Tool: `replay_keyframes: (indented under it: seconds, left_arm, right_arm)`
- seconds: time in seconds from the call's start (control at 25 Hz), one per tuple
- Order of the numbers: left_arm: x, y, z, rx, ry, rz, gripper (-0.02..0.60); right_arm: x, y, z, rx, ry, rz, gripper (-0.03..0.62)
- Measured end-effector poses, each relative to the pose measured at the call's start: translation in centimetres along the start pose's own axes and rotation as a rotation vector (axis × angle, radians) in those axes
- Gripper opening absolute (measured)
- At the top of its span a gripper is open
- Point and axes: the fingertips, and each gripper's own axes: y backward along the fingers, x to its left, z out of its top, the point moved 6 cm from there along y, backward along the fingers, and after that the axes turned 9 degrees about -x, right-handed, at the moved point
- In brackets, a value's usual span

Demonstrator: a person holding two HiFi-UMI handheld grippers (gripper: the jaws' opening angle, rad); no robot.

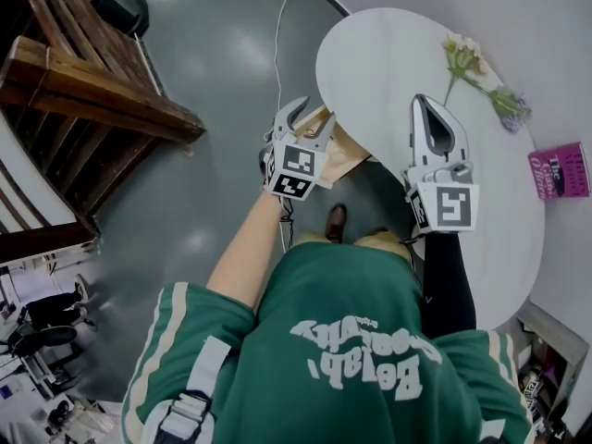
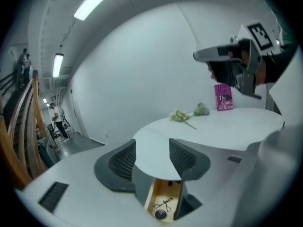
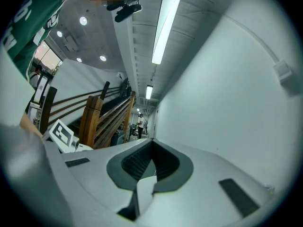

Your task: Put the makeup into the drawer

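Note:
Under the round white table (image 1: 388, 54) a wooden drawer (image 1: 340, 152) stands pulled out. In the left gripper view the drawer (image 2: 156, 195) lies below the jaws. In it are a black eyelash curler (image 2: 164, 204) and a small round black case (image 2: 160, 214). My left gripper (image 1: 313, 115) hangs above the drawer, open and empty; in its own view the left gripper (image 2: 152, 149) frames the table's edge. My right gripper (image 1: 422, 105) hovers over the tabletop, shut with nothing in it. The right gripper (image 3: 151, 146) points level toward a white wall.
A sprig of flowers (image 1: 476, 70) and a pink book (image 1: 560, 170) lie on the table's far side, against the wall. A wooden staircase (image 1: 92, 72) rises to the left over grey floor. The person's shoe (image 1: 337, 220) shows beneath the drawer.

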Motion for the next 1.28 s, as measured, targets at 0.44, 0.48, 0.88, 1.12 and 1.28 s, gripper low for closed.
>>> replay_keyframes:
  seconds: [0.44, 0.48, 0.88, 1.12, 1.28]
  left_arm:
    - [2.2, 4.3, 15.6, -0.383, -0.115, 0.084, 0.236]
    - [2.1, 4.5, 15.9, -0.394, -0.119, 0.086, 0.236]
    - [1.7, 4.5, 16.5, -0.422, -0.114, 0.104, 0.189]
    - [2.3, 5.3, 16.3, -0.445, -0.119, 0.171, 0.015]
    - [2.4, 5.5, 16.3, -0.437, -0.116, 0.167, 0.015]
  right_arm:
    - [0.6, -1.0, 1.3, -0.033, 0.023, 0.021, 0.009]
    - [0.6, -1.1, 1.4, -0.034, 0.024, 0.022, 0.009]
    - [0.2, -0.9, 1.4, -0.026, 0.024, 0.020, 0.009]
    - [0.4, -0.8, 1.1, -0.024, 0.021, 0.018, 0.009]
    - [0.8, -0.8, 1.5, -0.023, 0.038, 0.025, 0.008]
